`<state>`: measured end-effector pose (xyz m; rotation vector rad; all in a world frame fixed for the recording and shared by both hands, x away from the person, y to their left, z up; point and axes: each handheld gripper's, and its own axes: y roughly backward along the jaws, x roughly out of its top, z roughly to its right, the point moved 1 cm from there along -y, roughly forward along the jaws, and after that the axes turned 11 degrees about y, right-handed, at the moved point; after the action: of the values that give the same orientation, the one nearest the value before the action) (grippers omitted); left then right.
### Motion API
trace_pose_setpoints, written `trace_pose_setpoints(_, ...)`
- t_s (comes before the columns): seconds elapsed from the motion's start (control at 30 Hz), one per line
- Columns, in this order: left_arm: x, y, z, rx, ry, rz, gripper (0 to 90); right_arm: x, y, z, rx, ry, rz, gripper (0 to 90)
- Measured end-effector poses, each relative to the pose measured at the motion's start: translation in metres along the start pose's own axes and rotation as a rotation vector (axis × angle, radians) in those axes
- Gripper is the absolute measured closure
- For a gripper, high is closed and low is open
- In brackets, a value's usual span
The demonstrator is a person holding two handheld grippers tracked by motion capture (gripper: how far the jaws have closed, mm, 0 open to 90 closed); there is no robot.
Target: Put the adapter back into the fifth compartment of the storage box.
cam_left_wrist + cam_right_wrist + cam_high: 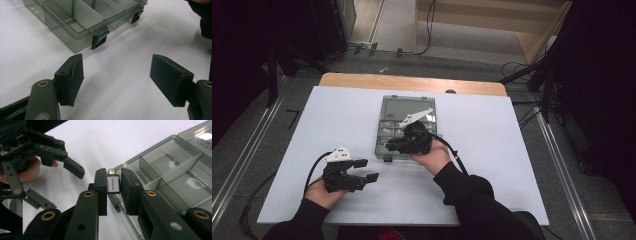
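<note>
A clear compartment box [408, 107] lies open on the white table [492, 135], also seen as the box [75, 25] and the box [175, 170]. My right gripper [114, 185] is shut on a small silver USB adapter [113, 184] with a plug tip on top, held above the box's front left corner. In the high view that right gripper [393, 145] hovers over the box's front edge. My left gripper [366, 170] rests low at the front left, open, with nothing between its pads [72, 75]. It also appears as the left gripper [72, 168] beyond the adapter.
The box has two dark latches [99, 40] on its front wall, and small white items [172, 164] lie in some compartments. The table's wooden far edge [412, 82] runs behind it. Cables trail from both grippers across the white surface.
</note>
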<state>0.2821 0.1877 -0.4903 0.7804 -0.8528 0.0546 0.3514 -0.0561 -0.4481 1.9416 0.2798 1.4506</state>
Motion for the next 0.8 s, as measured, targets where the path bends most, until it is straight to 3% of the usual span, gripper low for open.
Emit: trace_pose_setpoints(0.8, 0.0, 0.0, -0.001, -0.002, -0.001, -0.005, 27.4, 0.013, -0.021, 0.013, -0.008, -0.011, -0.001, 74.2)
